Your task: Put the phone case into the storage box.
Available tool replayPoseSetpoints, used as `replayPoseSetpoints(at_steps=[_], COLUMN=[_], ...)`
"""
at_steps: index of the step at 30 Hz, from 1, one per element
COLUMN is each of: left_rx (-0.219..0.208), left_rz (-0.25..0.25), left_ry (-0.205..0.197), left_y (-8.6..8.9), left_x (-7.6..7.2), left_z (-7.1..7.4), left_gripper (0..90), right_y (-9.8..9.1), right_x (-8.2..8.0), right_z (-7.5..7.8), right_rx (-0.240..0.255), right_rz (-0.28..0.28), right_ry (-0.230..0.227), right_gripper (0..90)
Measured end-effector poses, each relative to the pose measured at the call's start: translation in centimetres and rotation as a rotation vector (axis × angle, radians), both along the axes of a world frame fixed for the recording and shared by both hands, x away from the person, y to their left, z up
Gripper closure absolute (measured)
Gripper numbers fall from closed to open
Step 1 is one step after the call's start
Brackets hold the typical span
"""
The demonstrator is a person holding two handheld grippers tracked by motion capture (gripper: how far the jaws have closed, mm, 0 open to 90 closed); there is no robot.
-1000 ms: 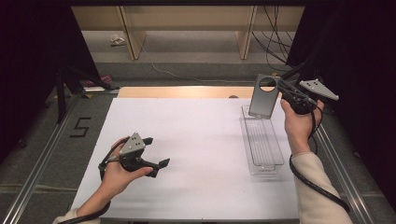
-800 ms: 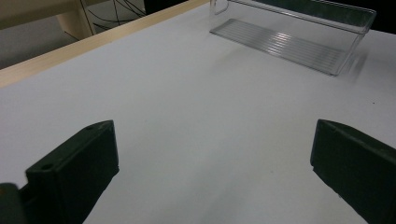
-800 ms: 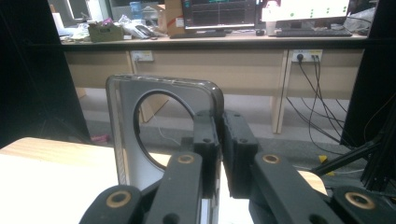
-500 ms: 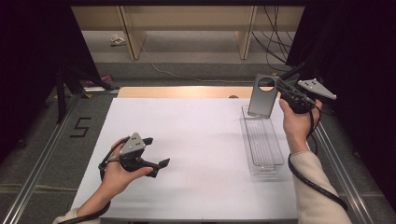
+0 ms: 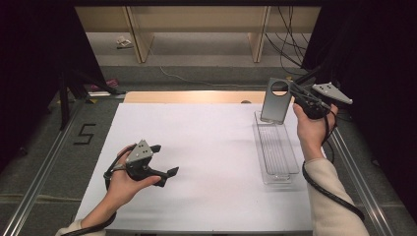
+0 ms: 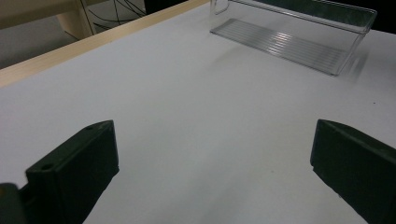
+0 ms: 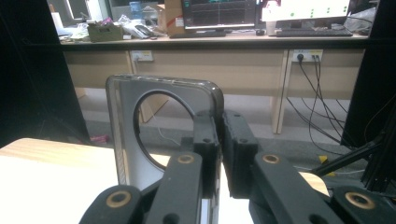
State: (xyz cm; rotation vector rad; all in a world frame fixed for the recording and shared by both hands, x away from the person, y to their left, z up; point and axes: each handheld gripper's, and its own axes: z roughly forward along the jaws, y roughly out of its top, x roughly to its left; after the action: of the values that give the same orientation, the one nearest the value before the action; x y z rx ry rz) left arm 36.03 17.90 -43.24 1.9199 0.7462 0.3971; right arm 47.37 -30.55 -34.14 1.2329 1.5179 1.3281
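Observation:
A flat grey case (image 5: 274, 107) with a round hole near its top hangs upright over the far end of a clear plastic tray (image 5: 278, 153). My right gripper (image 5: 291, 94) is shut on the case's right edge, and the person's right hand holds it at the table's right side. In the right gripper view the jaws (image 7: 220, 140) pinch the case (image 7: 125, 135) beside the hole. My left gripper (image 5: 166, 160) rests low over the white table at the front left, open and holding nothing. Its jaws (image 6: 210, 163) stand wide apart over bare white surface, with the tray (image 6: 289, 44) farther off.
The white table sheet (image 5: 206, 147) has a wooden strip (image 5: 187, 97) along its far edge. Metal rails run down both sides. Beyond the table are a floor with cables (image 5: 290, 29) and wooden furniture legs. A desk with monitors (image 7: 219, 11) stands in the background.

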Motion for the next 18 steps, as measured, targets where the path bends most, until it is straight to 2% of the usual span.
replayPoseSetpoints(at_steps=[18], left_rx=[0.001], left_rz=[0.002], left_ry=[0.0], left_y=[0.05], left_x=[0.01], left_z=[0.01], left_gripper=[0.4], right_y=[0.19], right_x=[0.41], right_z=[-0.29], right_rx=[-0.01], right_rz=[-0.001], right_ry=[-0.002], right_gripper=[85.2])
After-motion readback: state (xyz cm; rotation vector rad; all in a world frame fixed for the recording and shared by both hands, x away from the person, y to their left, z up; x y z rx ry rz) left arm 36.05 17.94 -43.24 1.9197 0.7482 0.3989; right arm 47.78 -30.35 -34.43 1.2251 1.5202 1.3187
